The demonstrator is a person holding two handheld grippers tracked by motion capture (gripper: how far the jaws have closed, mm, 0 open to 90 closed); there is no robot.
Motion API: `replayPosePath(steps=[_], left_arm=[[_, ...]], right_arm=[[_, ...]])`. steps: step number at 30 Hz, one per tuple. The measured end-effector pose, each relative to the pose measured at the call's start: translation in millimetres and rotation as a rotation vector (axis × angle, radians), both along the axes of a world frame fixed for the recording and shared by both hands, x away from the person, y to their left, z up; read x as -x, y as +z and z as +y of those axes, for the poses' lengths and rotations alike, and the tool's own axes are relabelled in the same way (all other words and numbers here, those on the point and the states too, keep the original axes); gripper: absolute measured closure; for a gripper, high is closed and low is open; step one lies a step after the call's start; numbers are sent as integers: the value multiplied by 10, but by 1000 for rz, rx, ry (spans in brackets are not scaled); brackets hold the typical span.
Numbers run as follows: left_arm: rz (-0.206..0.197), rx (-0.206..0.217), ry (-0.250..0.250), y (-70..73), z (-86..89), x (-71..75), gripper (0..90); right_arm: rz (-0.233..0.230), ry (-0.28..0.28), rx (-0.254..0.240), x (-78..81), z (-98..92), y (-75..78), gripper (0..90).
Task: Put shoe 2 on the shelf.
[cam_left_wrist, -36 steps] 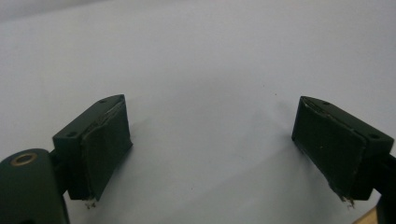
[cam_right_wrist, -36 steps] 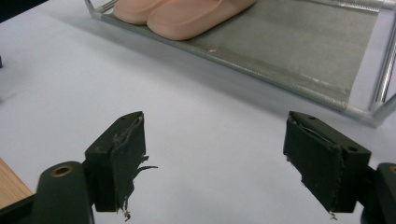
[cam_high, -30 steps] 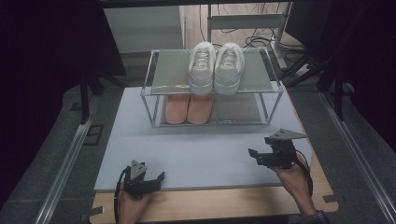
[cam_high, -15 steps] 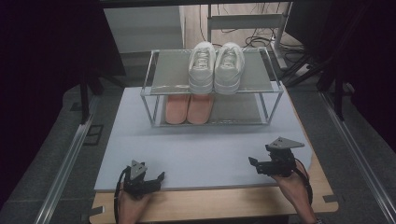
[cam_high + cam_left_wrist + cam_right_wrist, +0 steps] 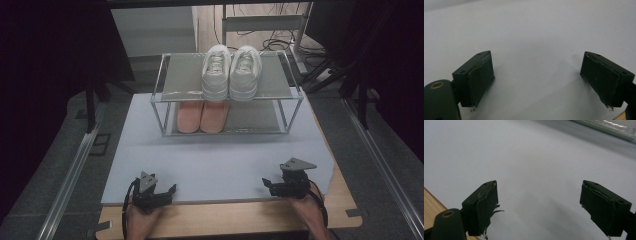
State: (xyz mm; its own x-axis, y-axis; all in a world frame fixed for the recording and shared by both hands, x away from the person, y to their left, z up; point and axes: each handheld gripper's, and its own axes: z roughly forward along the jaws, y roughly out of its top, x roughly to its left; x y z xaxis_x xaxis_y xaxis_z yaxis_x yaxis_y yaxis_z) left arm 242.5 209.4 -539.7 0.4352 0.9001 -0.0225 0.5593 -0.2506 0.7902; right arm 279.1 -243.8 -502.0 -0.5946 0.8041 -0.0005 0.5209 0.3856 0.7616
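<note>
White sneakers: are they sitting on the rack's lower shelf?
No, the white sneakers sit on the metal rack's top shelf; the orange pair lies below.

- white sneakers (image 5: 230, 72) on top shelf of wire rack (image 5: 161, 89)
- pink shoes (image 5: 202, 116) on lower shelf
- pale sheet (image 5: 220, 160) covering wooden worktop (image 5: 345, 200)

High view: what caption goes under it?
White sneakers top a two-tier rack; both grippers rest open.

A pair of white sneakers (image 5: 230, 71) is set side by side on the top shelf of a two-tier metal shoe rack (image 5: 166, 90), heels turned toward the near edge. On the lower shelf, directly beneath, a pair of salmon-pink shoes (image 5: 202, 116) is placed side by side, touching each other.
</note>
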Motion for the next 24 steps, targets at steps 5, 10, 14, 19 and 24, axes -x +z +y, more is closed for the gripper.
replayPosePath(steps=[5, 10, 14, 19, 24], left_arm=[[0, 0, 0, 0, 0, 0, 116], [0, 0, 0, 0, 0, 0, 116], [-1, 0, 1, 0, 0, 1, 116], [0, 0, 1, 0, 0, 1, 116], [0, 0, 0, -1, 0, 2, 116]], right_arm=[[11, 3, -3, 30, 18, -107, 150], [15, 3, -15, 54, 28, -216, 147], [-18, -5, -20, 77, 35, -266, 142], [-73, -14, -56, 110, 12, -338, 135], [-82, -17, -65, 122, 6, -352, 136]])
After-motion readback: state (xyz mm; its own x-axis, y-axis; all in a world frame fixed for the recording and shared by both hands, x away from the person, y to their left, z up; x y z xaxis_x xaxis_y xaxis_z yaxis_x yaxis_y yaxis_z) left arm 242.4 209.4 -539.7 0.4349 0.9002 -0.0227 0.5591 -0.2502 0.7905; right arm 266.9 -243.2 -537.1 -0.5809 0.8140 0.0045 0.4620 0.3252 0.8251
